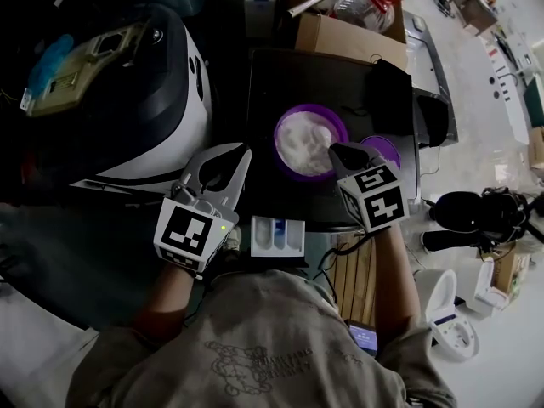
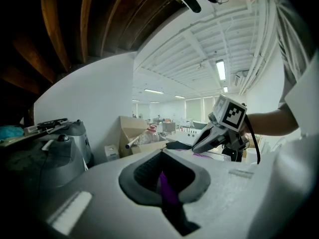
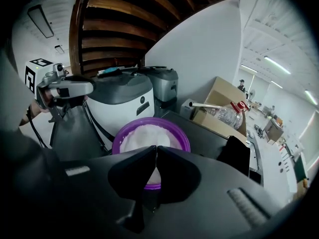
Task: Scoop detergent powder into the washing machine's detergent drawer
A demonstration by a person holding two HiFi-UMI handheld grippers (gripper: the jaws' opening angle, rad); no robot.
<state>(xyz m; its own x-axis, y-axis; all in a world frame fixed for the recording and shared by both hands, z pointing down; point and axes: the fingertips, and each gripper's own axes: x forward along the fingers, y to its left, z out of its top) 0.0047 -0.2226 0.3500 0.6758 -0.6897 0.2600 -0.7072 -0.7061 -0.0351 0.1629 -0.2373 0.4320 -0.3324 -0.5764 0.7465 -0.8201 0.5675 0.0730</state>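
While left tool clamps half-hidden purple strip | right tool clenched before powder bowl

Right gripper jaws together above purple bowl; white powder inside; white appliance behind

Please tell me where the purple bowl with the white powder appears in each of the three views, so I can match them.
Head view: purple bowl at centre, beside the right gripper.
Left gripper view: not clearly in it; at most a purple sliver under the right gripper.
Right gripper view: centre, just beyond the shut jaws.
Shared landmark: the cardboard box.
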